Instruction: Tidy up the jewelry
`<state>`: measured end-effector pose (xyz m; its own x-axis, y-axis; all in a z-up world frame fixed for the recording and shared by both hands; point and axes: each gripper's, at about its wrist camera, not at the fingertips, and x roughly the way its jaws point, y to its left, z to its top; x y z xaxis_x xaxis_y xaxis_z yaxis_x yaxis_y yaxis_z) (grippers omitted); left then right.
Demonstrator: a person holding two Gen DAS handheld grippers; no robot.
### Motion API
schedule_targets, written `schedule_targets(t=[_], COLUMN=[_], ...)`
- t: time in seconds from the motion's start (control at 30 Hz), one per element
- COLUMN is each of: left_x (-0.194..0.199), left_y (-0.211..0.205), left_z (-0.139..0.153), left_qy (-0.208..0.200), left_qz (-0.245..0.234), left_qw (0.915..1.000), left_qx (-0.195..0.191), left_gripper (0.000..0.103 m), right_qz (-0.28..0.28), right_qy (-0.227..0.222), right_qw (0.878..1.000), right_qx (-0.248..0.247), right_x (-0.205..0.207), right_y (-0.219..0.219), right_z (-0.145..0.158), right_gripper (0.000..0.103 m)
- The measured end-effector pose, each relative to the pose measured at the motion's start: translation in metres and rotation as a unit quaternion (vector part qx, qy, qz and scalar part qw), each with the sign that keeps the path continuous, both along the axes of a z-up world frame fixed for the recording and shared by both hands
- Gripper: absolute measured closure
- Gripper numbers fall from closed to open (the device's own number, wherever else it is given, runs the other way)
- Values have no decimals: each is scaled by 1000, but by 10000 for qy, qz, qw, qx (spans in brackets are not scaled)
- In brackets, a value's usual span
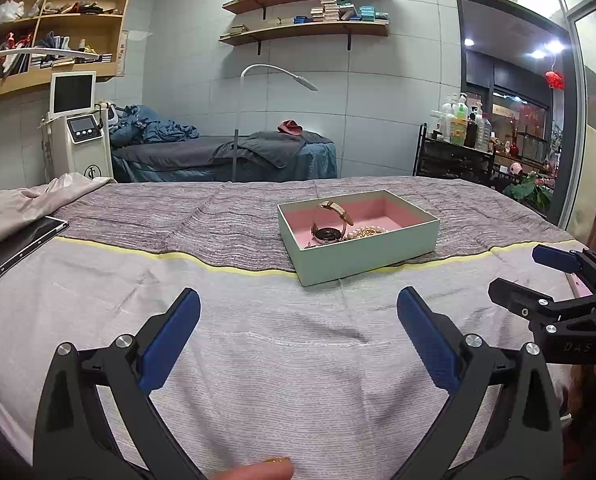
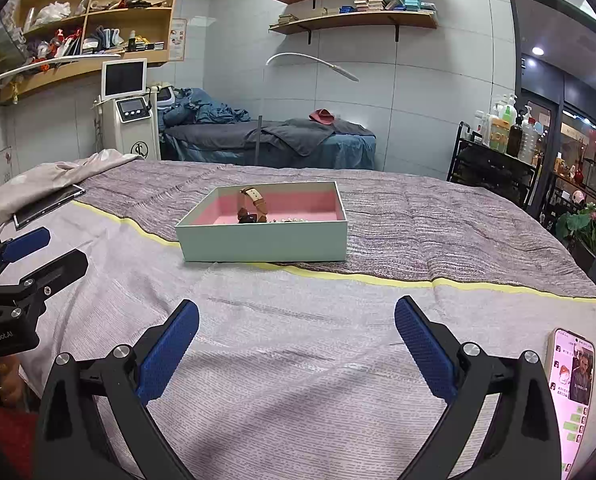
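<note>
A pale green box (image 1: 372, 250) with a pink lining sits on the bed cover; it also shows in the right wrist view (image 2: 263, 242). Inside lie a watch (image 1: 330, 232) with a tan strap (image 2: 257, 202), a pearl string (image 1: 372, 232) and some gold pieces. My left gripper (image 1: 298, 304) is open and empty, well short of the box. My right gripper (image 2: 295, 312) is open and empty, also short of the box. Each gripper shows at the other view's edge: the right one (image 1: 538, 276), the left one (image 2: 51, 250).
A tablet (image 1: 21, 244) lies on the cover at far left. A lit phone (image 2: 574, 384) lies by my right gripper. A massage bed (image 1: 225, 156), a machine (image 1: 79, 132) and a bottle cart (image 1: 454, 156) stand behind.
</note>
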<state>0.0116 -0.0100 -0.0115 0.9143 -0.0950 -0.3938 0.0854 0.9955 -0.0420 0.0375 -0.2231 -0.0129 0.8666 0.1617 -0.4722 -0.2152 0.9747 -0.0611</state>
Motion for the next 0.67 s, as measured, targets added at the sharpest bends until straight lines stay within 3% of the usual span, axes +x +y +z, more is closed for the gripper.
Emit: schedule_targets(t=[0.67], left_x=[1], left_y=[-1], left_z=[-1], left_qy=[39], left_qz=[-59], left_qw=[10000], left_qx=[-29], left_gripper=[6], right_qz=[-17], right_qy=[35], right_qw=[10000], right_qx=[2], right_x=[0], right_y=[-1], right_z=[-3], right_gripper=[7])
